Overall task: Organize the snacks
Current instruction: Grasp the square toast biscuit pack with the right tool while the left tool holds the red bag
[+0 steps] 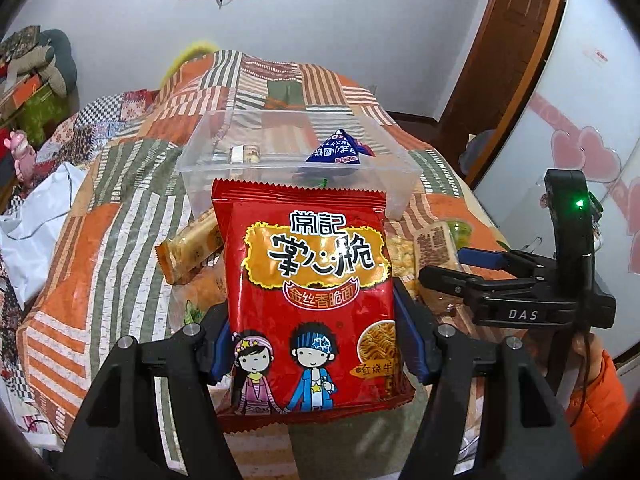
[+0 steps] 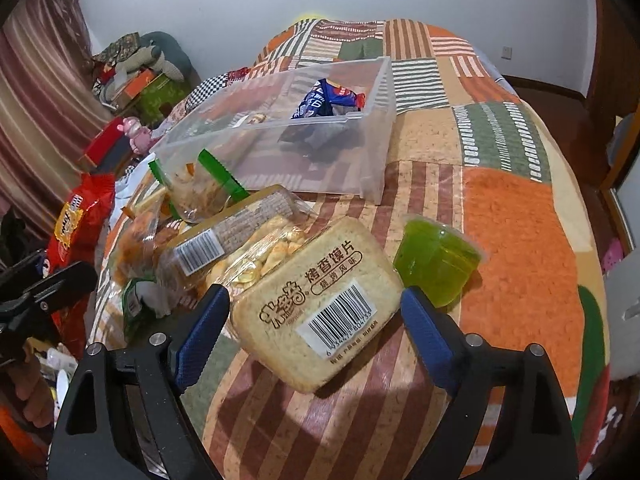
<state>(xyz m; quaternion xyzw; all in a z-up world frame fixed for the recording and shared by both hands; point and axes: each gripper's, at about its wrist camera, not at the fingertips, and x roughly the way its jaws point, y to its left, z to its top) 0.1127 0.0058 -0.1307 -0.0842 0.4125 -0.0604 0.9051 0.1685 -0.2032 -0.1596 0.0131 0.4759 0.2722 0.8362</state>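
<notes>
My left gripper (image 1: 310,300) is shut on a red instant-noodle snack bag (image 1: 308,280), held upright above the bed in front of a clear plastic bin (image 1: 280,166). A blue triangular packet (image 1: 340,150) lies inside the bin. In the right wrist view my right gripper (image 2: 314,292) stands open. A beige toast-slice packet (image 2: 320,300) lies between its blue pads (image 2: 424,328) on the quilt, and small gaps show on both sides. A green jelly cup (image 2: 436,260) sits just right of that packet. The right gripper (image 1: 452,266) also shows at the right of the left wrist view.
Several snack packs lie left of the toast packet: a cracker bag (image 2: 256,248), a green-edged pouch (image 2: 196,188) and orange snacks (image 2: 136,240). The patchwork quilt (image 2: 500,200) falls away at the right edge of the bed. An orange sleeve (image 1: 600,400) is at lower right.
</notes>
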